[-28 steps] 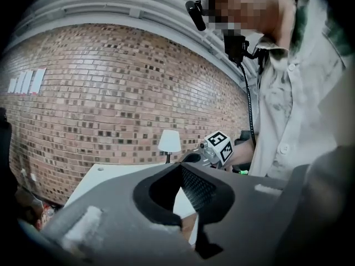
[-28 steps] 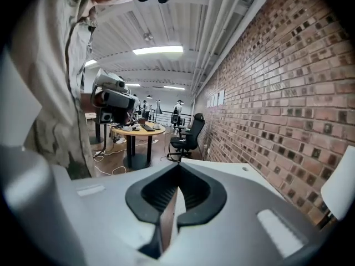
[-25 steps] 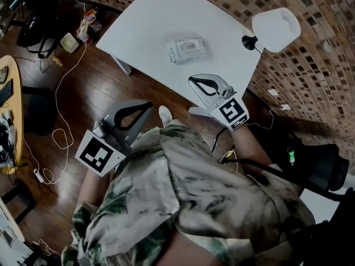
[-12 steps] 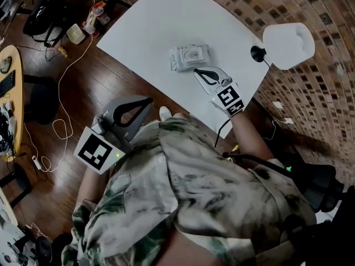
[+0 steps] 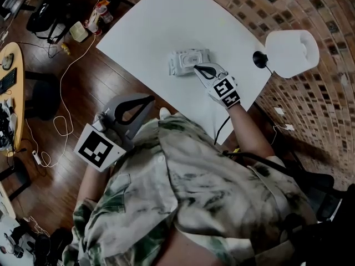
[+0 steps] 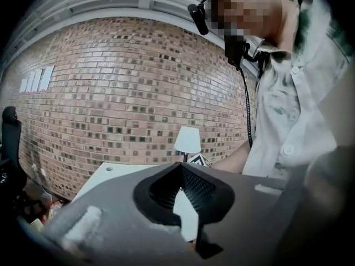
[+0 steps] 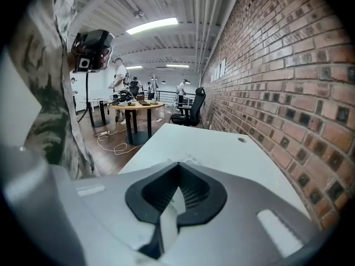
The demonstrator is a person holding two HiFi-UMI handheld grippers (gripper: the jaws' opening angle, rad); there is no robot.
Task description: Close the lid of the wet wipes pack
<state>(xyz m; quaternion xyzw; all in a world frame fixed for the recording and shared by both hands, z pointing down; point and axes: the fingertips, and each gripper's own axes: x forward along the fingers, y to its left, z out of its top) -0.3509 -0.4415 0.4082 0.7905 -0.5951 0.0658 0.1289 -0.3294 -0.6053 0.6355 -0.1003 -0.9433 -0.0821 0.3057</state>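
Find the wet wipes pack (image 5: 183, 61) flat on the white counter (image 5: 144, 32), lid (image 5: 192, 55) facing up. Cannot tell from the head view if the lid is fully down or slightly raised. Take the pack as reference for all positions.

- Right hand-held gripper (image 5: 195, 67): tips over the pack's person-side edge, toward its right end. Touching or just above, cannot tell which. Jaws pressed together with nothing pinched, per the right gripper view.
- Left hand-held gripper (image 5: 150, 98): well apart from the pack, off the counter on the person's side. Jaws also pressed together and empty.
- Desk lamp (image 5: 292, 52): well apart, beyond the pack's right end.

Judge the step as first contact ahead of the press-down on the lid.

Risks from here:
1. Pack slide. Expect a skate across the smooth counter under any sideways push, the pack being light and soft. Cause: no bracing from the idle left hand-held gripper.
2. Off-target press. Tips are nearer the pack's edge than the lid's middle. Expect a dent in the soft film there and an unlatched lid.
3. Partial latch. Narrow closed tips mean a one-spot load. Possible snap on one side only, the other side left proud.
4. Tip slip off the glossy lid under a steep approach, ending on the counter just beside the pack.
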